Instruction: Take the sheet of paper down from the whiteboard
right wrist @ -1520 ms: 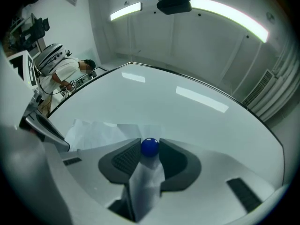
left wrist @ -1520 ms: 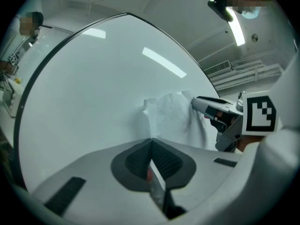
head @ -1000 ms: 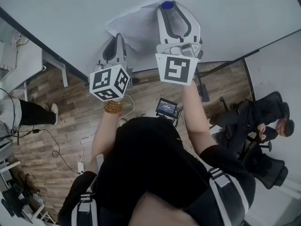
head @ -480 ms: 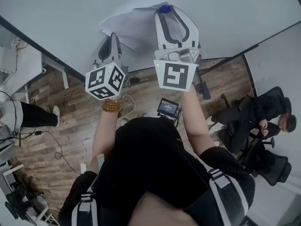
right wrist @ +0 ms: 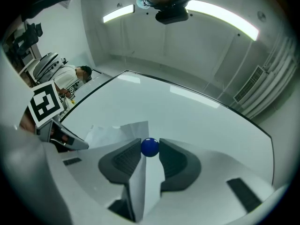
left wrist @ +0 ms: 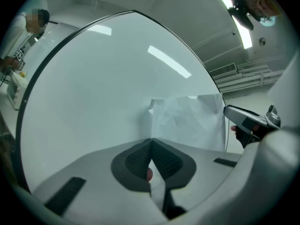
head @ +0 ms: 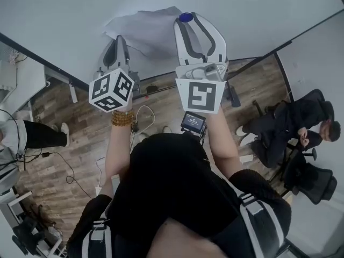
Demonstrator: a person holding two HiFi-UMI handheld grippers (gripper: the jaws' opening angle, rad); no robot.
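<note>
In the head view the lower part of the white sheet of paper (head: 141, 28) is covered by the two claws. Its full outline cannot be traced there, and which of its sides is the longer cannot be told. What shows of it spreads sideways across the white whiteboard (head: 59, 9), from the left claw (head: 119, 40) to the right claw (head: 185, 19). The sheet is rumpled and bulges off the board rather than lying flat. Any print on it is too faint to make out.

The left gripper view shows the left claw's jaws closed together on the sheet's left edge. That edge stands upright just above the jaw tips, and the corner at its top is crumpled. A strip of the paper also shows lower down between the pads. At the right of this view the right claw covers part of the sheet's far edge.

In the right gripper view the right claw is narrowed onto a small blue round magnet (right wrist: 150, 147), pinched between the jaw tips. A fold of the sheet runs down between the jaws beneath the magnet. Whether the magnet touches the board cannot be told from any view.
</note>
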